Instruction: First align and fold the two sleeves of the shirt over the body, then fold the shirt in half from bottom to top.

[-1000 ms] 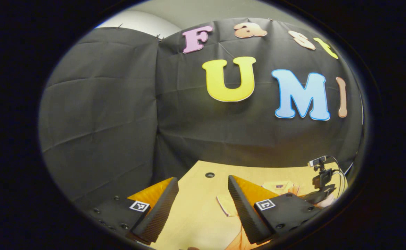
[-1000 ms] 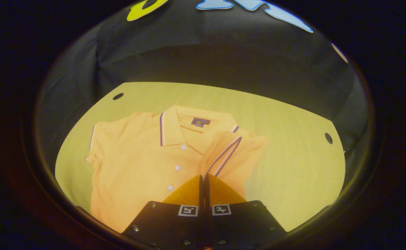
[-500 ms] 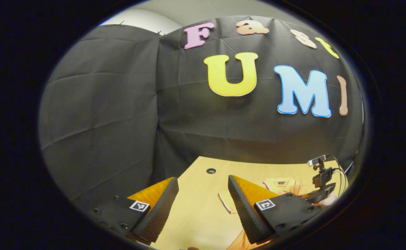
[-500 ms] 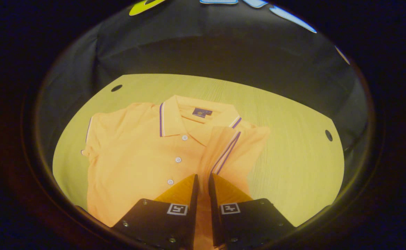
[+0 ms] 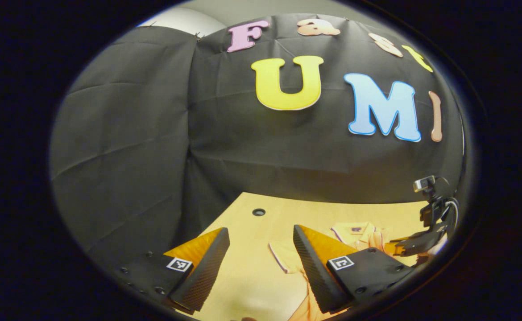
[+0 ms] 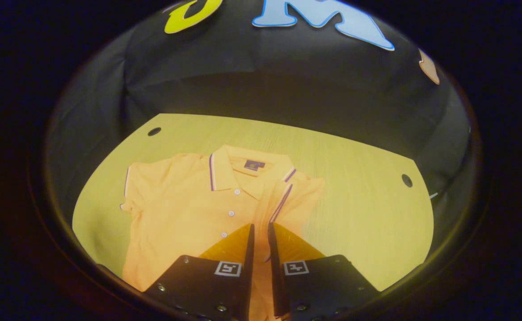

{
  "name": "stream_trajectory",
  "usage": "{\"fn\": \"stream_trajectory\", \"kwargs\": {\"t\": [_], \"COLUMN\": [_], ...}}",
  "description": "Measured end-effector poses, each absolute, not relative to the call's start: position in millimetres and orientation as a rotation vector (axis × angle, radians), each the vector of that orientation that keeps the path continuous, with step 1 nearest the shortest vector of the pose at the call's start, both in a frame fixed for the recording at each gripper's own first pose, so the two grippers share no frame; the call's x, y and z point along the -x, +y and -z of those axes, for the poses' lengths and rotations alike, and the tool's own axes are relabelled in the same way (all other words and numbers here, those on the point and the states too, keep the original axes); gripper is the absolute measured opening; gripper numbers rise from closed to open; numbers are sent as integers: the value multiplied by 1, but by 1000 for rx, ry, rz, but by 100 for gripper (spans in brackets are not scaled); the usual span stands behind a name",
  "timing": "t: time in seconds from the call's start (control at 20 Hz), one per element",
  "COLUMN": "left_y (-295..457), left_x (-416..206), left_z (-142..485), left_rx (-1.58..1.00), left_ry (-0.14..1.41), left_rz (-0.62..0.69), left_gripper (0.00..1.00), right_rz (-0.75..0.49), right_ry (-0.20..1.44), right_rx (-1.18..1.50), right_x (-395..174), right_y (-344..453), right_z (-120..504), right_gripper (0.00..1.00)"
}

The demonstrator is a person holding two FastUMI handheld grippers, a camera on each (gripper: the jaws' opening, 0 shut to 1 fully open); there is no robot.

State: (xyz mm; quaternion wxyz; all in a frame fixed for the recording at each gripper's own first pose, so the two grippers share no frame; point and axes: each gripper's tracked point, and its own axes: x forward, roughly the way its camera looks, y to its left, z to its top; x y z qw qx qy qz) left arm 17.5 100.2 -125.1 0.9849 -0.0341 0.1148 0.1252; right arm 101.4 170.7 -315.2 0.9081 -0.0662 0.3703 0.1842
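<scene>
Fingers: right gripper [image 6: 259,232] narrowly parted, holding nothing, over shirt [image 6: 185,214]; left gripper [image 5: 256,243] wide, empty. Bench [image 6: 359,209] bare toward 3 o'clock.

Shirt [image 6: 185,223] seen as orange; collar [image 6: 225,171] and sleeve cuffs trimmed purple-white stripe; buttons white; neck label dark blue. Table [image 6: 363,214] rendered yellow wood-grain.

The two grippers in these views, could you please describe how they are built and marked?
Each gripper, left and right, has two wedge-shaped fingers with ribbed inner pads, on black bolted plates bearing square black-and-white tags. The right one carries a small camera and cables.
</scene>
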Motion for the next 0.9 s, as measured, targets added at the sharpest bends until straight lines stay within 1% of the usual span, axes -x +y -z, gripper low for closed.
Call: {"fn": "stream_trajectory", "kwargs": {"t": [0.1,0.3,0.45,0.7,0.9], "left_y": [96,83,75,66,56], "left_x": [-33,-63,-83,-114,-130], "left_z": [148,196,233,293,337], "left_rx": [68,78,96,96,113], "left_ry": [258,325,384,479,561], "left_rz": [-232,-185,-157,-134,-131], "left_gripper": [96,94,95,94,95], "right_rz": [-379,-373,-351,-292,-233], "right_ry": [748,715,698,705,738], "right_rx": [118,80,67,47,38], "right_x": [-92,-73,-57,-33,-18], "right_y": [168,160,147,117,93], "right_z": [302,274,258,246,252], "right_gripper": [20,20,20,20,20]}}
